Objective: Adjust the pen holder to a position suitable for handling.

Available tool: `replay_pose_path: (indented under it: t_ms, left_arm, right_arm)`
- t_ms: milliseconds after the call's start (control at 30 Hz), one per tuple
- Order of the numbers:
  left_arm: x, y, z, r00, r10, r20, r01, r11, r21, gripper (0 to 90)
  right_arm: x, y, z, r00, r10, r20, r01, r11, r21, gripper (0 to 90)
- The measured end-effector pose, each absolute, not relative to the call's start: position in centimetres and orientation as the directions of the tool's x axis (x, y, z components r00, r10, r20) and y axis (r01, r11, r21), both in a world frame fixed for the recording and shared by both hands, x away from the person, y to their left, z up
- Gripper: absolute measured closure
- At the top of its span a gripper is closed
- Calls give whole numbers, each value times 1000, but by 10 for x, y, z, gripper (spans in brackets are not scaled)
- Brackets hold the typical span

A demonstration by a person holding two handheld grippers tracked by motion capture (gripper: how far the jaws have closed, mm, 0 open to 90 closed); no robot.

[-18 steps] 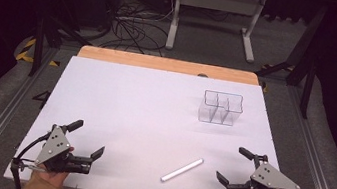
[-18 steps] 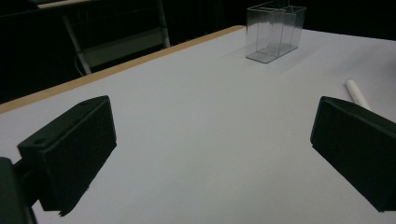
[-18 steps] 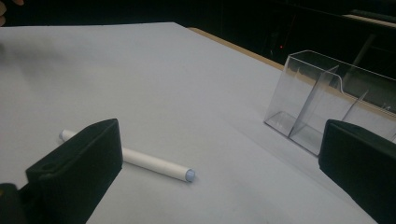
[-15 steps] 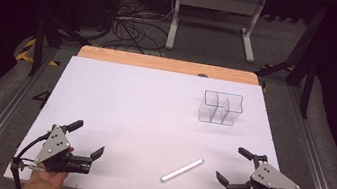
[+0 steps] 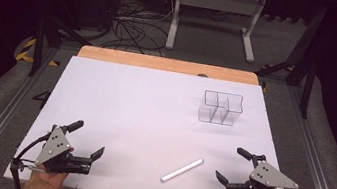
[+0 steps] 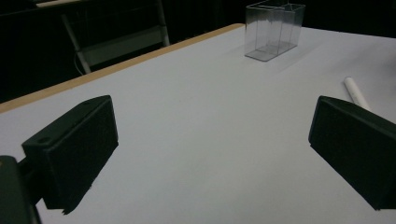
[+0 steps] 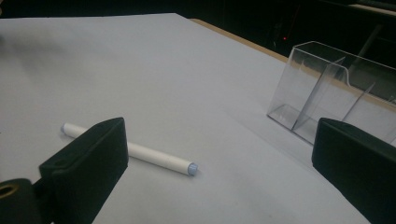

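Observation:
A white marker pen (image 5: 182, 170) lies flat on the white table near its front edge, slanting toward the back right. The pen (image 7: 154, 157) shows just past my right gripper's jaws, and the pen (image 6: 354, 91) shows at the far right of the left gripper view. A clear plastic holder (image 5: 221, 107) with several compartments stands upright and empty at the back right. My left gripper (image 5: 86, 139) rests open at the front left with nothing between its jaws. My right gripper (image 5: 232, 164) rests open at the front right, a short way right of the pen.
The white table top (image 5: 144, 106) ends in a wooden strip (image 5: 166, 64) at the far edge. Beyond it lie dark floor, cables (image 5: 131, 23) and a white frame's legs (image 5: 213, 15). Metal rails (image 5: 6, 116) run along both sides of the table.

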State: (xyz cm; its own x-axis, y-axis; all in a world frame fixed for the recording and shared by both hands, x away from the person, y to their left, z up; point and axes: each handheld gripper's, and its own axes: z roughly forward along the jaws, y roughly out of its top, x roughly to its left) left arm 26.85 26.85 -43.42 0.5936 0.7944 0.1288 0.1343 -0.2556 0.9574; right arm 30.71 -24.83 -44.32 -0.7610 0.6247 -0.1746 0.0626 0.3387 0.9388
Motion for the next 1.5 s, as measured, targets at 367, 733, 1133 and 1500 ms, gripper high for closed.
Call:
replay_pose_path:
  t_ms: [367,733,1133,1500]
  left_arm:
    - [267,269,-434,590,797,130,139,-259,956,24]
    - [267,270,-435,581,802,137,146,-268,952,26]
    - [267,269,-435,579,803,140,146,-270,952,27]
    - [267,269,-435,578,804,139,148,-271,951,27]
  right_arm:
    - [310,-248,-438,-760,630,-161,92,350,932,80]
    - [326,-243,-428,-760,629,-163,107,368,924,70]
    - [336,-238,-419,-763,623,-174,100,380,919,67]
    - [338,-238,-411,-772,614,-164,122,396,910,116]
